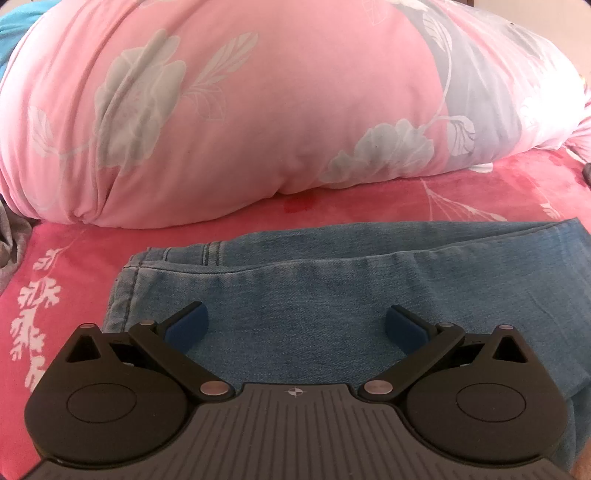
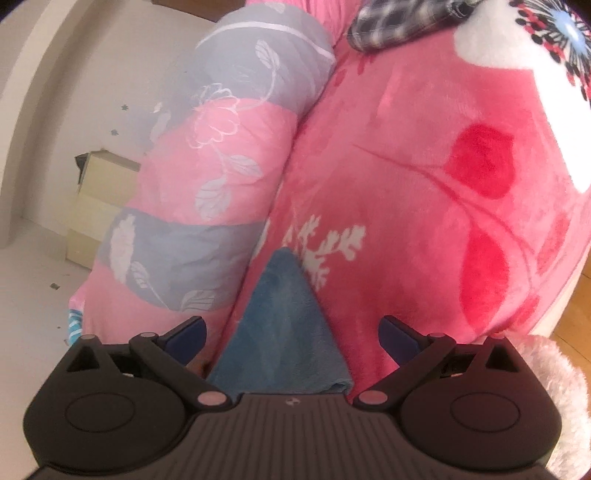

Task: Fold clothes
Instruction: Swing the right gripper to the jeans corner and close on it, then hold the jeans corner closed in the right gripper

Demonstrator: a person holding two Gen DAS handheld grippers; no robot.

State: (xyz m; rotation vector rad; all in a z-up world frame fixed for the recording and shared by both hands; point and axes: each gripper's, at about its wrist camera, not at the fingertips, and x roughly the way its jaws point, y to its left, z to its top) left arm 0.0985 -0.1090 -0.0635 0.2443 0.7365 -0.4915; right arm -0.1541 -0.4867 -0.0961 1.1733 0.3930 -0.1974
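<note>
A pair of light blue jeans (image 1: pixel 295 295) lies folded lengthwise on the pink floral blanket (image 1: pixel 74 258), running left to right in the left wrist view. My left gripper (image 1: pixel 295 321) is open just above the jeans, its blue pads (image 1: pixel 188 325) spread wide with nothing between them. In the right wrist view a corner of the jeans (image 2: pixel 280 325) lies on the blanket (image 2: pixel 424 184), pointing away from me. My right gripper (image 2: pixel 291 332) is open, its fingers either side of that corner, holding nothing.
A rolled pink and grey floral quilt (image 1: pixel 240 103) lies right behind the jeans; it also shows in the right wrist view (image 2: pixel 207 184). A plaid garment (image 2: pixel 399 22) and a white patterned cushion (image 2: pixel 524 33) lie far off. A grey cloth (image 1: pixel 11 240) is at the left. A wooden cabinet (image 2: pixel 99 199) stands beside the bed.
</note>
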